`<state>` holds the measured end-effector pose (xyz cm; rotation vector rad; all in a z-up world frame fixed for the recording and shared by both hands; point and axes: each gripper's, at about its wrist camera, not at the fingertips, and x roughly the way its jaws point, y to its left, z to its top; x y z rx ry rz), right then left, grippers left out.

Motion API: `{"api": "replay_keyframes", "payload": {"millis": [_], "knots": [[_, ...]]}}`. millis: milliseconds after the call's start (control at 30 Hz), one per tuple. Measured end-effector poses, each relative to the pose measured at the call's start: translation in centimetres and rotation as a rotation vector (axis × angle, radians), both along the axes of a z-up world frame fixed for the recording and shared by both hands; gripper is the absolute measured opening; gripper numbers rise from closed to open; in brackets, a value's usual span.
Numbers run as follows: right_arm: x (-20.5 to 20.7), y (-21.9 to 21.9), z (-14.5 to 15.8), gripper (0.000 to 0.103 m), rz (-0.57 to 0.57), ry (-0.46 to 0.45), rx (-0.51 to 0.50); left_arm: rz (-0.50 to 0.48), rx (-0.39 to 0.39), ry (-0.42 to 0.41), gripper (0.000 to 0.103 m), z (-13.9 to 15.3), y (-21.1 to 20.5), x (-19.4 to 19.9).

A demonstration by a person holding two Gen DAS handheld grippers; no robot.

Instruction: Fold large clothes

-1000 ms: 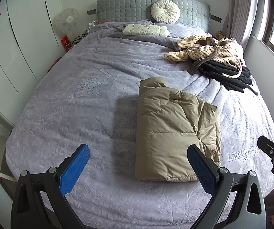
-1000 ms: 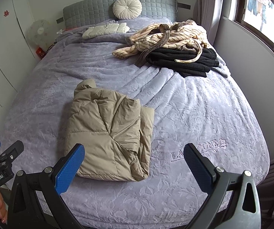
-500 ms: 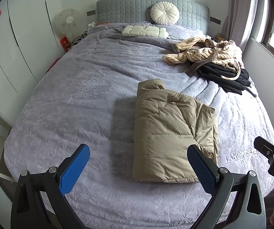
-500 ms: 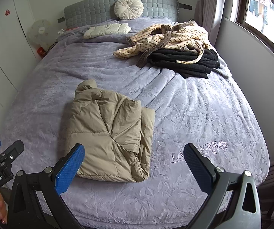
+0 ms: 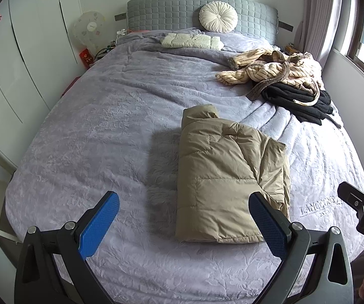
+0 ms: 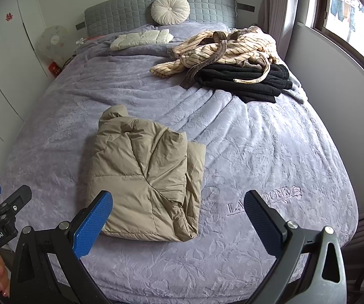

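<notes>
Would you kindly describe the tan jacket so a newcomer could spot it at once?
Start at the grey bed. Near its foot, mid-bed, lies the tan jacket, puffy and folded into a neat block. The striped robe and black clothes sit heaped far off by the window.

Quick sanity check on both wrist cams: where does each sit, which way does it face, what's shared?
Left wrist: on the left gripper at the foot of the bed, facing the grey quilted headboard; own open blue-padded fingers low in frame, right gripper at the right edge.
Right wrist: on the right gripper, same heading; own open fingers, left gripper at the left edge.
Shared: folded tan puffer jacket, striped beige robe over black clothes, round cream cushion.
</notes>
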<state>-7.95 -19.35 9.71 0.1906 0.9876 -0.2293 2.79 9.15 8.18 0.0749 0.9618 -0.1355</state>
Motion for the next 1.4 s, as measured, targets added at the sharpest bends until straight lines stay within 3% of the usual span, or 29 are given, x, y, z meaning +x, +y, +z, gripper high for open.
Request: {"api": "replay_keyframes", "payload": {"millis": [1400], "knots": [[0.26,-0.05,-0.17,0.103,0.003,0.015,0.000,0.001,0.002,0.009,0.102,-0.32,-0.14,0.06]]}}
